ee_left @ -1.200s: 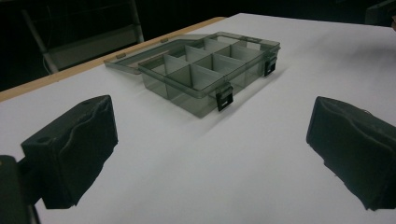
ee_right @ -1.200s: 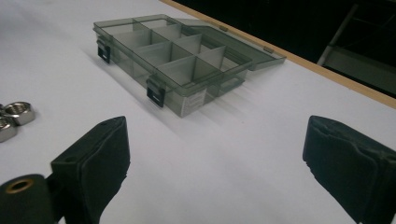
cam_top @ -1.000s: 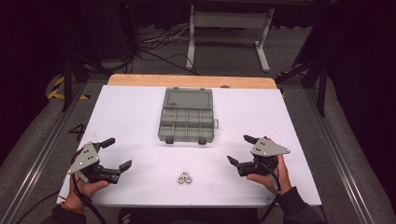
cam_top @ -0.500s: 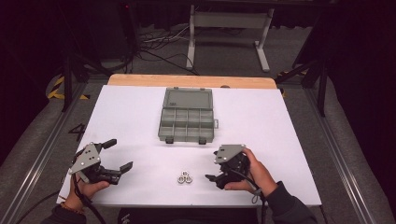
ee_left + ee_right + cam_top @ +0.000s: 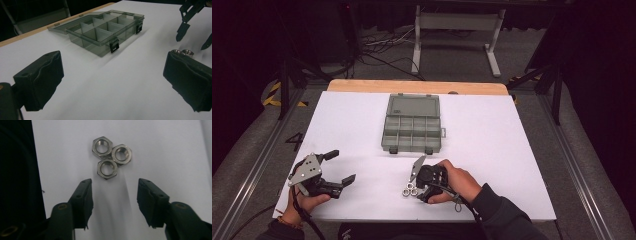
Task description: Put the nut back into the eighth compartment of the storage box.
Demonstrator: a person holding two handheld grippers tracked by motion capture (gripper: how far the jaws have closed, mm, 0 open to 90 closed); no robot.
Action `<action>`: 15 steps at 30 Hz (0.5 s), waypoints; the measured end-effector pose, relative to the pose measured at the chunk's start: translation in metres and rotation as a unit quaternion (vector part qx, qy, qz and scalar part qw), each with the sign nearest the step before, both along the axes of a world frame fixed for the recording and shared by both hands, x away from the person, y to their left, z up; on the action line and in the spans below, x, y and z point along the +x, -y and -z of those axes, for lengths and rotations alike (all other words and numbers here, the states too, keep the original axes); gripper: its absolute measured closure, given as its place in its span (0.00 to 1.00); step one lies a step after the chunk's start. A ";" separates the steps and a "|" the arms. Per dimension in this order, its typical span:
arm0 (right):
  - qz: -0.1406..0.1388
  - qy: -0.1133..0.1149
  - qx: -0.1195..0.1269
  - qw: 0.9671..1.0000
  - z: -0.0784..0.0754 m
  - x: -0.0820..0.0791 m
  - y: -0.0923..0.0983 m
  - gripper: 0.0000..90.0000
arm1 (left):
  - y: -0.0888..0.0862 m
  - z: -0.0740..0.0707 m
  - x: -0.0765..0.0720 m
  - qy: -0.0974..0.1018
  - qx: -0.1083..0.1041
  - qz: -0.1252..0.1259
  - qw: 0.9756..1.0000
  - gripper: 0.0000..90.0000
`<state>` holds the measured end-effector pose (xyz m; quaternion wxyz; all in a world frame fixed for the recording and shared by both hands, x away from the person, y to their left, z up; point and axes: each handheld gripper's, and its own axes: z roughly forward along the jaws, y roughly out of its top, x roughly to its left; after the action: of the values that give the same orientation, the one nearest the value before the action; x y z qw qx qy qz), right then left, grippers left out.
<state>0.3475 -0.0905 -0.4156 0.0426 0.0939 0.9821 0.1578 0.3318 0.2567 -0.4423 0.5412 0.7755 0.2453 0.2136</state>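
Observation:
Three steel hex nuts (image 5: pixel 108 157) lie touching in a cluster on the white table (image 5: pixel 492 150), near its front edge (image 5: pixel 407 190). My right gripper (image 5: pixel 113 187) points down at them. Its jaws have just been closing and still stand apart, with nothing between the pads and the nuts just beyond the tips. In the high view the right gripper (image 5: pixel 416 184) sits right beside the nuts. My left gripper (image 5: pixel 343 166) rests at the front left, open and empty. Past its wide jaws (image 5: pixel 113 77) I see the nuts (image 5: pixel 183 52) and the right gripper (image 5: pixel 193 41).
A grey transparent organizer box (image 5: pixel 412 127) with its lid folded back and several compartments stands in the middle of the table (image 5: pixel 105 30). A wooden strip (image 5: pixel 417 87) edges the far side. Metal rails run along both sides of the table.
My right gripper has travelled left along the front of the table to the nuts, and its jaws are narrower than before. The left gripper has stayed put.

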 end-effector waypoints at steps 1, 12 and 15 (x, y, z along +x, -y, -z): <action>-0.006 -0.007 -0.004 1.000 0.001 0.000 -0.004 0.58 | 0.000 0.001 0.001 -0.001 0.001 -0.001 1.000 0.04; -0.024 -0.022 -0.049 0.998 0.008 0.005 -0.026 0.76 | 0.000 0.001 0.001 -0.004 0.004 0.001 1.000 0.04; -0.022 -0.031 -0.052 0.998 0.008 0.008 -0.028 0.77 | -0.001 0.001 0.001 -0.006 0.005 0.002 1.000 0.04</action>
<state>0.3554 -0.0626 -0.4236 0.0137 0.0742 0.9917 0.1042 0.3332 0.2572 -0.4429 0.5360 0.7802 0.2455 0.2092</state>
